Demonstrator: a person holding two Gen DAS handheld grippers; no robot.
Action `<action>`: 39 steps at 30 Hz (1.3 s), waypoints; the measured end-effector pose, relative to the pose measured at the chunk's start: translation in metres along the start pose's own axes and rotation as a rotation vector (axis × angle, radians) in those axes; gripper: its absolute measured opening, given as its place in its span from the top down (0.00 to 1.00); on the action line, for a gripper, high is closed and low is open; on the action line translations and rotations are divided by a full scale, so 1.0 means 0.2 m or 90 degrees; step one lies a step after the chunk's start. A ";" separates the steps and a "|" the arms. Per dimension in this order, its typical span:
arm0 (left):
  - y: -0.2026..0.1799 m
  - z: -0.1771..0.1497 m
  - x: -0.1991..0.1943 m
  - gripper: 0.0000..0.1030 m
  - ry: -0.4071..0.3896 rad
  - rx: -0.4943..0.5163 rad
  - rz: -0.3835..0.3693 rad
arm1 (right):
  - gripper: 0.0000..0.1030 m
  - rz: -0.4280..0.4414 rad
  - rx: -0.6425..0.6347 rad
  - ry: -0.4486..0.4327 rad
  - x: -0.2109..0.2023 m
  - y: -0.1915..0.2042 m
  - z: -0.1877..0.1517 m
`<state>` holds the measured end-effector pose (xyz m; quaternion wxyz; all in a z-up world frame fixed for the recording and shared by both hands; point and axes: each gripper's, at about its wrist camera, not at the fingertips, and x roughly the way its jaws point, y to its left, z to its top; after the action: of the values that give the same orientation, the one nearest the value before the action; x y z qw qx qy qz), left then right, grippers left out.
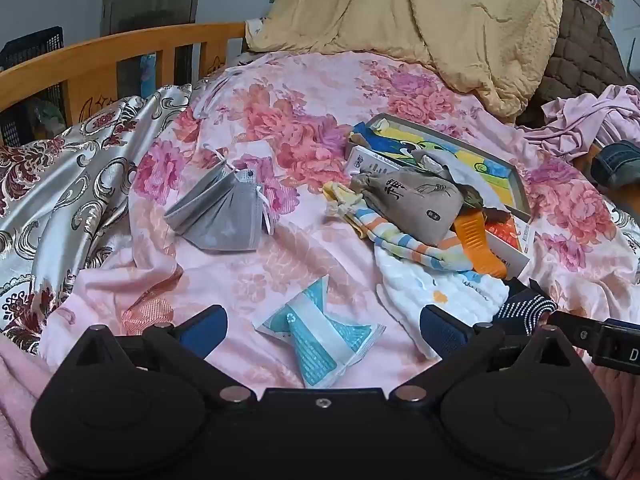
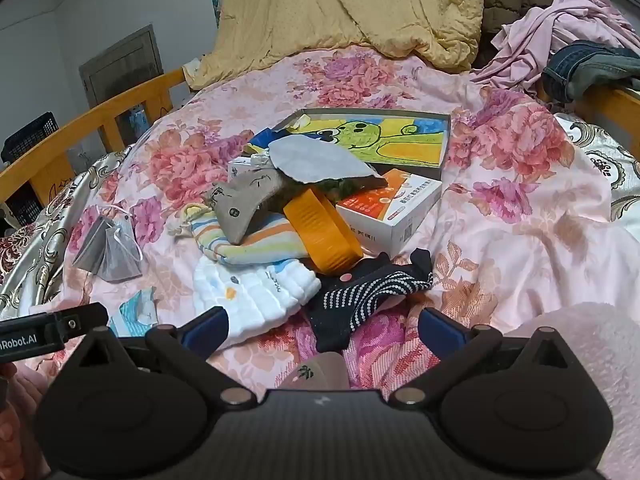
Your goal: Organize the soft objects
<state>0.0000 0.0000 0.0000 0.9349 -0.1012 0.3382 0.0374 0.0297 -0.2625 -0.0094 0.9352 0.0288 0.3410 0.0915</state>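
Soft things lie in a pile on the pink floral bedspread [image 1: 304, 128]: a grey-brown pouch [image 1: 412, 204] [image 2: 244, 204], a striped sock [image 1: 400, 240] [image 2: 248, 244], a white padded cloth [image 1: 440, 292] [image 2: 252, 288] and a black dotted sock [image 2: 360, 296] [image 1: 524, 308]. A grey face mask [image 1: 224, 216] [image 2: 108, 252] lies apart to the left. My left gripper [image 1: 324, 332] is open over a teal-and-white packet [image 1: 320, 332]. My right gripper [image 2: 324, 328] is open, just short of the black dotted sock, holding nothing.
An orange strap [image 2: 324, 236], a white-and-orange box [image 2: 392, 208] and a cartoon picture tray [image 2: 400, 140] lie in the pile. A yellow quilt [image 1: 420, 16] and pink clothes [image 2: 560, 36] lie at the back. A wooden bed rail [image 1: 100, 60] runs along the left.
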 end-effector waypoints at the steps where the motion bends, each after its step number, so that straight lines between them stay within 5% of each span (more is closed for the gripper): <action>1: 0.00 0.00 0.00 0.01 0.001 0.002 0.002 | 0.00 0.000 0.000 0.000 0.00 0.00 0.00; 39: 0.00 -0.01 0.01 0.01 0.010 -0.011 -0.021 | 0.00 0.001 0.004 0.007 0.01 0.00 0.00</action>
<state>0.0007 -0.0004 -0.0026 0.9317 -0.1152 0.3436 0.0243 0.0318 -0.2629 -0.0109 0.9330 0.0315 0.3467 0.0912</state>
